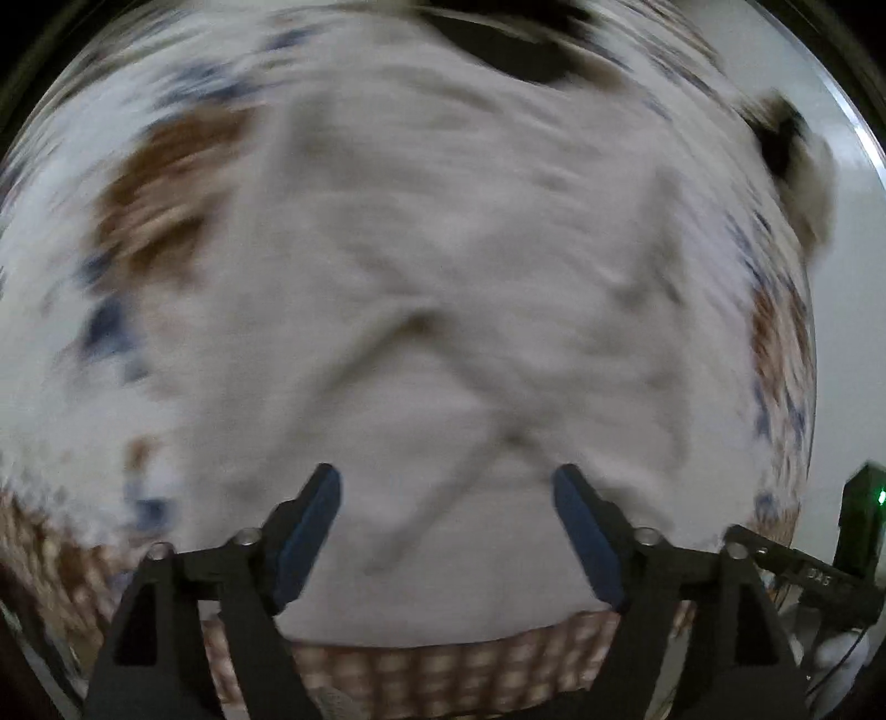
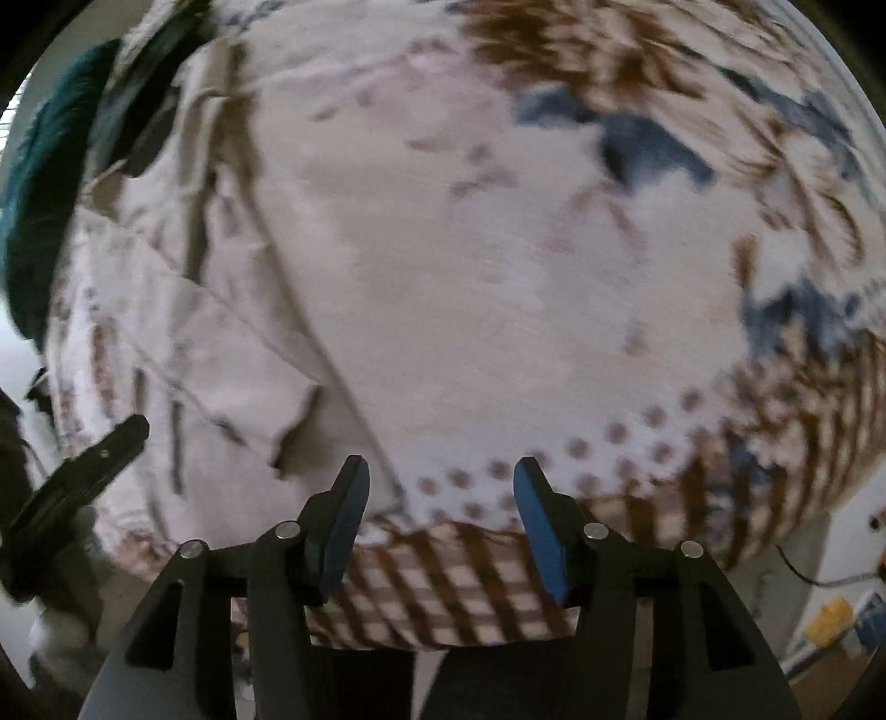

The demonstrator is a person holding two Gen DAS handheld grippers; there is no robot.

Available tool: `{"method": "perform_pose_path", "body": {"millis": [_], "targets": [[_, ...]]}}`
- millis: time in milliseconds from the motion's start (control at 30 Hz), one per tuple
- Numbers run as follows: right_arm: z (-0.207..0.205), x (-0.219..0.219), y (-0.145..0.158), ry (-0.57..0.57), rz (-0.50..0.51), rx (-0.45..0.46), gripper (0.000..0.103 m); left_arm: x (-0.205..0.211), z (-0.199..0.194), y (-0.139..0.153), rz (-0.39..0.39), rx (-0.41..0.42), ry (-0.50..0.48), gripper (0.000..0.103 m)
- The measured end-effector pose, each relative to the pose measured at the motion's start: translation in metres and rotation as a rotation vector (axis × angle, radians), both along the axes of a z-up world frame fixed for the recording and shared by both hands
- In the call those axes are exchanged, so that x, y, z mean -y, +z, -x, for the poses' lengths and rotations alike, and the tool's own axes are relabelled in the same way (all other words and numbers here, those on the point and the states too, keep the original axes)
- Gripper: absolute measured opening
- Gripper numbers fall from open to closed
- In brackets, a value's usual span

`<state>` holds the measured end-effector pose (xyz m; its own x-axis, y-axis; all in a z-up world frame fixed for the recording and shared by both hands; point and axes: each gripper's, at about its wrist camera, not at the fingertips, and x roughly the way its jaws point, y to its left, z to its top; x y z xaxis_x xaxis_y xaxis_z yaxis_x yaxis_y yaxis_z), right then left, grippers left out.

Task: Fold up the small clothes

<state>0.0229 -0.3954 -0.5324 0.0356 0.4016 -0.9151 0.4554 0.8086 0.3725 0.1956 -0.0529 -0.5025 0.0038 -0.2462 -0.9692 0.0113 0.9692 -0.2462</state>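
Note:
A pale cream garment (image 1: 443,288) lies crumpled and spread over a patterned tablecloth (image 1: 166,166). My left gripper (image 1: 447,531) is open just above its near edge, with nothing between the blue pads. In the right wrist view the same pale garment (image 2: 443,288) lies flat with folds at its left side. My right gripper (image 2: 440,526) is open above its near right part, over the dotted border of the tablecloth (image 2: 692,471). The left gripper's finger (image 2: 83,476) shows at the far left. Both views are motion-blurred.
A dark teal garment (image 2: 39,183) lies at the far left edge of the table. A dark item (image 1: 515,44) lies at the far side. The table's near edge with its brown checked border (image 2: 459,598) runs just under both grippers.

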Motion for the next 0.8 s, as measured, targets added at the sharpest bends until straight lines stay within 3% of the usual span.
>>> {"method": "perform_pose_path", "body": {"millis": [200, 300, 400, 433, 467, 533, 567, 633, 800], "targets": [[0.009, 0.022, -0.014, 0.011, -0.147, -0.032, 0.057, -0.121, 0.033, -0.010, 0.035, -0.085, 0.235, 0.081], [0.011, 0.002, -0.028, 0.010, -0.219, -0.062, 0.057, -0.143, 0.050, -0.021, 0.098, -0.134, 0.258, 0.079], [0.010, -0.005, -0.034, 0.011, -0.250, -0.076, 0.057, -0.140, 0.059, -0.036, 0.121, -0.167, 0.225, 0.078], [0.014, -0.009, -0.038, 0.010, -0.252, -0.078, 0.057, -0.135, 0.058, -0.040, 0.128, -0.172, 0.215, 0.062], [0.014, -0.008, -0.040, 0.008, -0.252, -0.079, 0.057, -0.130, 0.060, -0.045, 0.119, -0.181, 0.196, 0.033], [0.013, -0.005, -0.041, -0.003, -0.244, -0.074, 0.053, -0.125, 0.064, -0.046, 0.108, -0.181, 0.174, 0.006], [0.017, -0.001, -0.039, -0.016, -0.242, -0.066, 0.045, -0.125, 0.067, -0.043, 0.113, -0.171, 0.179, 0.005], [0.019, -0.005, -0.036, -0.043, -0.252, -0.064, 0.008, -0.131, 0.074, -0.033, 0.133, -0.166, 0.205, 0.005], [0.033, -0.001, -0.010, -0.073, -0.222, -0.030, 0.006, -0.155, 0.080, -0.008, 0.233, -0.190, 0.308, 0.005]]}}
